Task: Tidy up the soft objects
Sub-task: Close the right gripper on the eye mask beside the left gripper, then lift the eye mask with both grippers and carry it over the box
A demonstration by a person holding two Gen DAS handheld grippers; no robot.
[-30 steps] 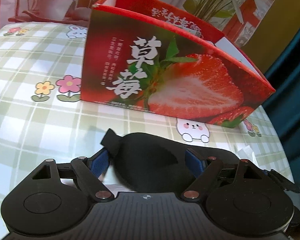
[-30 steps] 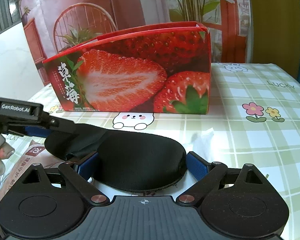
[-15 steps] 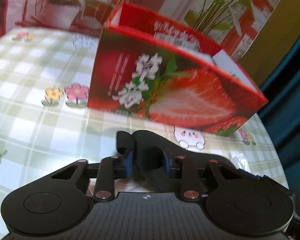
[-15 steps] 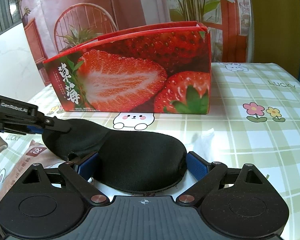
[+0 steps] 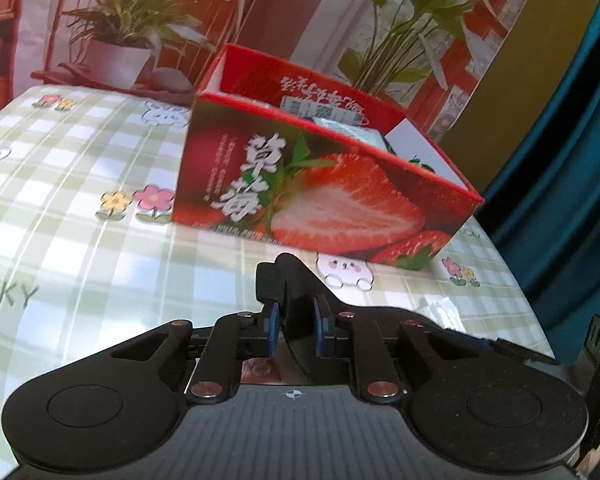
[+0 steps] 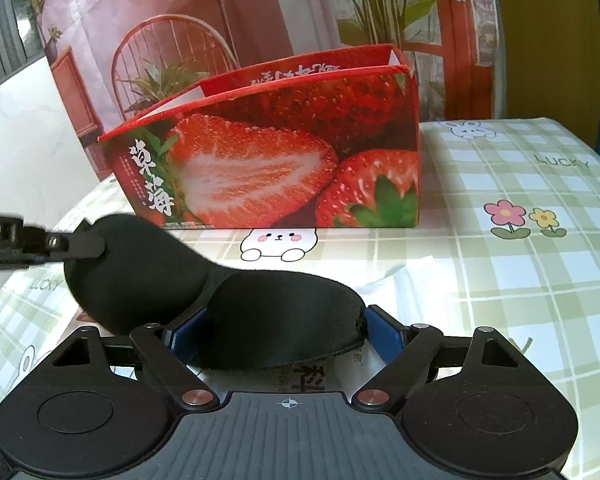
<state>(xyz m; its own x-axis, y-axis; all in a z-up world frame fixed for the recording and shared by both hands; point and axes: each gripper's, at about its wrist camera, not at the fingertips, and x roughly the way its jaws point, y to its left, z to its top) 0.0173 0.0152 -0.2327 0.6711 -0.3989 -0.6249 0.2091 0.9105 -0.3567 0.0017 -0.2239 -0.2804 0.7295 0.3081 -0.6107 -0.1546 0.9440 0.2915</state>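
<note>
Black eye mask (image 6: 236, 304) is clamped at its left end by the left tool (image 5: 294, 326), low centre; the right tool (image 6: 276, 330) is spread apart around its other lobe, before the strawberry box (image 6: 276, 168).

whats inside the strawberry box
In the left wrist view the strawberry box is open-topped; a pale packet with blue edging shows above its near wall. Anything lower is hidden.
</note>
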